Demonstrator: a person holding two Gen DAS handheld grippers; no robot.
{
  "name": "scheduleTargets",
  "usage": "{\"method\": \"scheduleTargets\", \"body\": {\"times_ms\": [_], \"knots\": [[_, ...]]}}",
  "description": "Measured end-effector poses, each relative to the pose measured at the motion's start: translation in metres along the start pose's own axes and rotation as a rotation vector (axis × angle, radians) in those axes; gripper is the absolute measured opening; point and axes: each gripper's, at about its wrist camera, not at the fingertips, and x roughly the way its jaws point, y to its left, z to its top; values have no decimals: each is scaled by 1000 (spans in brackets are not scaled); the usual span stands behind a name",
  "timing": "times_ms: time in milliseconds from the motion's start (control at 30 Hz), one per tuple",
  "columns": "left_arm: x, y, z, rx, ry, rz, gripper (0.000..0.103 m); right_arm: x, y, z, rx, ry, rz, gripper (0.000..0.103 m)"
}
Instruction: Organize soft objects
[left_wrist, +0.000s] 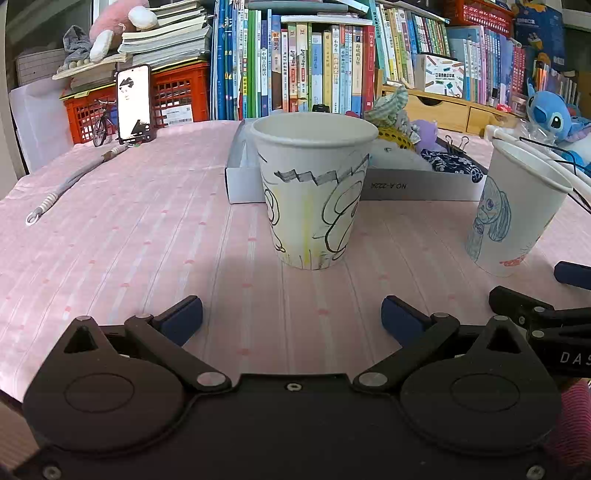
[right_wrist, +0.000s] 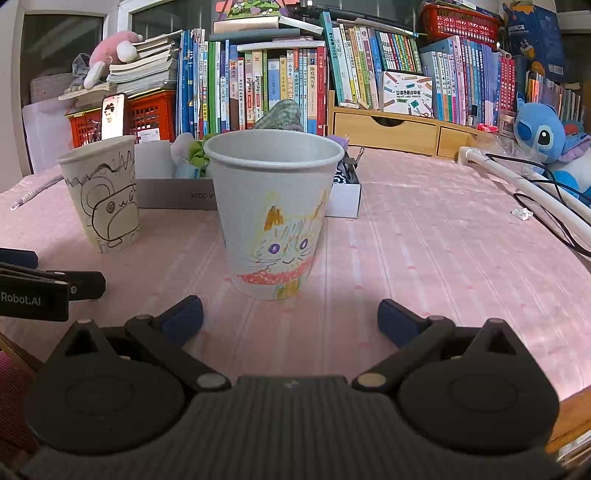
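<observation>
Two paper cups (left_wrist: 314, 192) (right_wrist: 275, 218) upright on pink cloth (left_wrist: 129, 240), each near-centred before a spread, empty gripper (left_wrist: 291, 317) (right_wrist: 290, 317), likely for reach; soft items (left_wrist: 391, 110) heaped in far white box (left_wrist: 417, 182), apparently sorted.

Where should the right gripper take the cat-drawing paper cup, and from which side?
Grip the cat cup across its side wall near mid-height, coming straight ahead from the near side. It stands upright and centred before the open right gripper, with clear sides; squeeze lightly, as thin paper likely crumples, and the taper could slip downward.
</observation>
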Motion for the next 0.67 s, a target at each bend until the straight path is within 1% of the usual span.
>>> {"method": "scheduleTargets", "body": {"times_ms": [667], "knots": [[0, 1, 1, 6, -2, -6, 103, 0, 0, 1, 0, 2, 0, 103]]}}
